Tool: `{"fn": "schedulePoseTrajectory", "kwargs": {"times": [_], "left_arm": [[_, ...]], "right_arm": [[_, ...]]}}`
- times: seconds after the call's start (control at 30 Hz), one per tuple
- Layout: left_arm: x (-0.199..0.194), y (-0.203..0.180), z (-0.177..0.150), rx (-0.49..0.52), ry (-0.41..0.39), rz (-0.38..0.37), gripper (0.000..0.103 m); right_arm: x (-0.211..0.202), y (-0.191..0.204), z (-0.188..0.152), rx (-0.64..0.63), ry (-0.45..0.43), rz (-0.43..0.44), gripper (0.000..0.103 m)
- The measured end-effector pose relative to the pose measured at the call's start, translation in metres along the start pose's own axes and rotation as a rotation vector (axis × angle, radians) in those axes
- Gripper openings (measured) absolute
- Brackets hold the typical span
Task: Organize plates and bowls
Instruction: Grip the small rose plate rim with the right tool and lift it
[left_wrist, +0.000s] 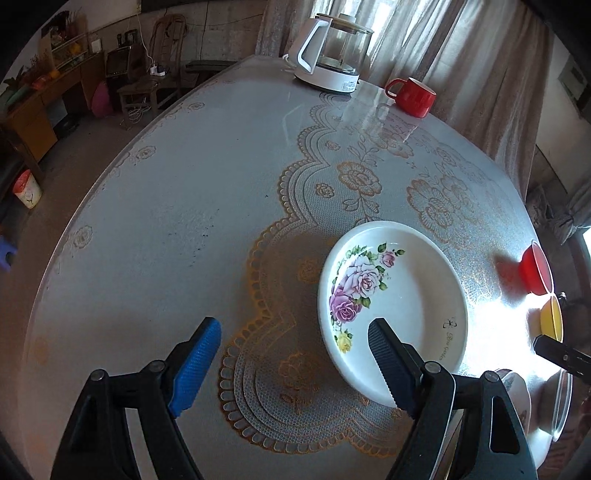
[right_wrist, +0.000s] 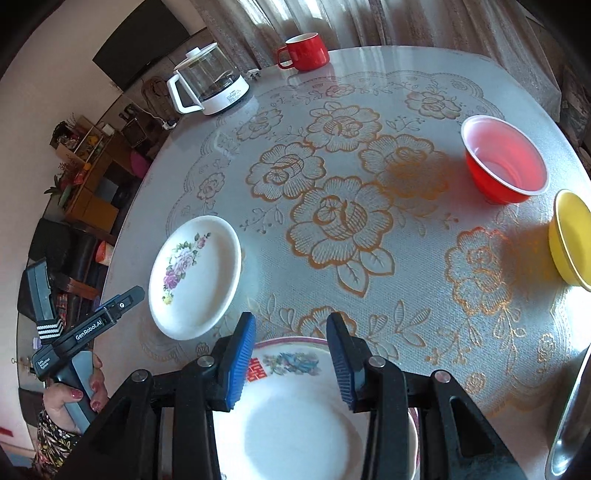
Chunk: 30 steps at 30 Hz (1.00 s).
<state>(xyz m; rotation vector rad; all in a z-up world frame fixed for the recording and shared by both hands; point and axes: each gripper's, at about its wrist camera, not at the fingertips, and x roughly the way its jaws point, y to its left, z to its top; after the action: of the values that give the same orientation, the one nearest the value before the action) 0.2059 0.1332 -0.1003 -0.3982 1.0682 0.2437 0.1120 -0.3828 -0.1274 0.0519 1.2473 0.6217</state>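
Facing the right wrist view only — second plate (right_wrist: 295, 424), hand (right_wrist: 79, 398).

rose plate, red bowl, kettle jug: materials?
Rose plate: glossy white with a printed floral decal; ceramic or melamine, can't tell which.
Red bowl: likely thin plastic, since light glows through its wall and its rim is white.
Kettle jug: clear, probably glass, with contents visible through it; white plastic-looking handle and base.

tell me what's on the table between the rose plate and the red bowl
Nothing: in the right wrist view only bare patterned tablecloth lies between the rose plate and the red bowl.
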Motion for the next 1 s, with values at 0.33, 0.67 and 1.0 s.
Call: {"fn": "schedulePoseTrajectory", "kwargs": {"times": [0.33,0.67,1.0], "left_arm": [[0.021,-0.008,0.003,0.05,0.036,-0.004,0.08],[0.027,-0.011,0.002,0.069,0.039,-0.032,0.079],[0.032,-0.018,0.003,0.117,0.032,-0.035,0.06]], "right_arm": [[0.063,0.025,0.032,-0.037,0.114,0.015,0.04],[0.098,0.042,0.044,-0.077,0.16,-0.014,0.04],[0.118,0.057,0.041,-0.142,0.178,-0.019,0.018]]}}
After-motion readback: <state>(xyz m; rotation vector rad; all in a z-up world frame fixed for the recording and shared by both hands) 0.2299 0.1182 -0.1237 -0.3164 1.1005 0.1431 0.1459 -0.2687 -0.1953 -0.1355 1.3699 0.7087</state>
